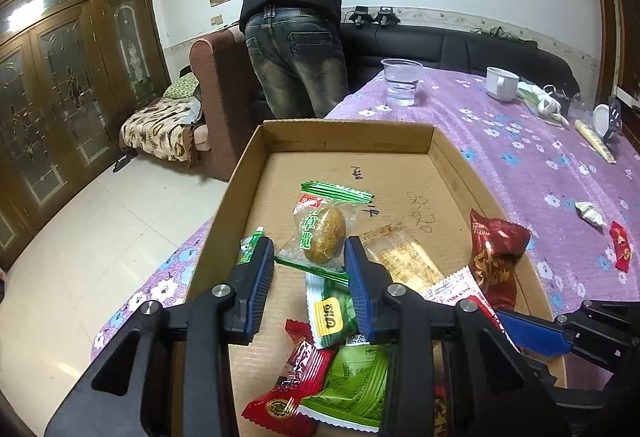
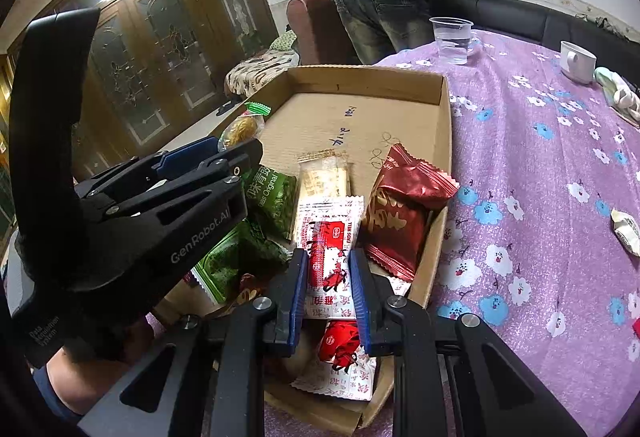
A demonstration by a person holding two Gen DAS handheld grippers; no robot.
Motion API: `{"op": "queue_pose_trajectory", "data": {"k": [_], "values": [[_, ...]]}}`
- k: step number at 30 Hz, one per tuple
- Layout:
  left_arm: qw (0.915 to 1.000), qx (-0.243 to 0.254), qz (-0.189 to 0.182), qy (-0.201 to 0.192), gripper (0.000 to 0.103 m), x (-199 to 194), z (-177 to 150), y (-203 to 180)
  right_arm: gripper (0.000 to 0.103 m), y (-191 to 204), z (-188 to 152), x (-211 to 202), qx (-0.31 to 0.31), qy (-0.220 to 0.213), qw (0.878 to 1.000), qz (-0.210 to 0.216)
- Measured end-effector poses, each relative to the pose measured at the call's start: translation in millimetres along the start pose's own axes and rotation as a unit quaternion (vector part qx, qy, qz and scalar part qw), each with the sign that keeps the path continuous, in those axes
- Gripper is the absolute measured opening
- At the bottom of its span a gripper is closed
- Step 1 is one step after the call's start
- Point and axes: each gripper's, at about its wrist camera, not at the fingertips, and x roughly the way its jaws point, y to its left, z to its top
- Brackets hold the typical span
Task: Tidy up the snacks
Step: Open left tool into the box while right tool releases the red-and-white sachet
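1. In the near half of the shallow cardboard tray (image 1: 348, 133), the snacks lay in a loose heap, while the far half showed bare corrugated floor with handwritten pen marks.
2. A clear packet with green crimped ends (image 1: 322, 227) held a round brown-yellow cake and lay nearest the tray's middle, just ahead of the left gripper (image 1: 310, 257).
3. The left gripper's blue-padded fingers stood apart over the heap, gripping nothing, with a green and white packet bearing a yellow label (image 1: 330, 311) below the gap.
4. Beneath that sat a bright green pea packet (image 1: 352, 385) and a red packet with a gold seal (image 1: 288, 385) toward the tray's near edge.
5. A pale translucent biscuit wrapper (image 2: 324, 177) lay flat beside a dark red foil packet with gold characters (image 2: 404, 205), which leaned against the tray's right wall.
6. A white packet printed in red (image 2: 330, 249) sat between the fingers of the right gripper (image 2: 329, 277), which stood parted around it; whether the pads touched it could not be told.
7. The tray rested at the left edge of a table covered by a purple flowered cloth (image 2: 520, 165).
8. Toward the table's far edge stood a clear plastic cup (image 2: 451, 39) and a white mug (image 2: 576, 61); a crumpled wrapper (image 2: 626, 229) lay near the right edge.
9. Beyond the table a person in a black jacket and jeans (image 1: 296, 37) bent over a dark sofa.
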Motion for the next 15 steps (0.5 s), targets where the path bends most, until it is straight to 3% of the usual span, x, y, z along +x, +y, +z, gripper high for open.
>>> {"op": "queue_pose_trajectory", "data": {"k": [15], "values": [[0.9999,0.002,0.011,0.000,0.035,-1.5,-1.0,-2.6,0.022,0.4,0.4,0.4,-0.001,0.001,1.000,-0.001]]}}
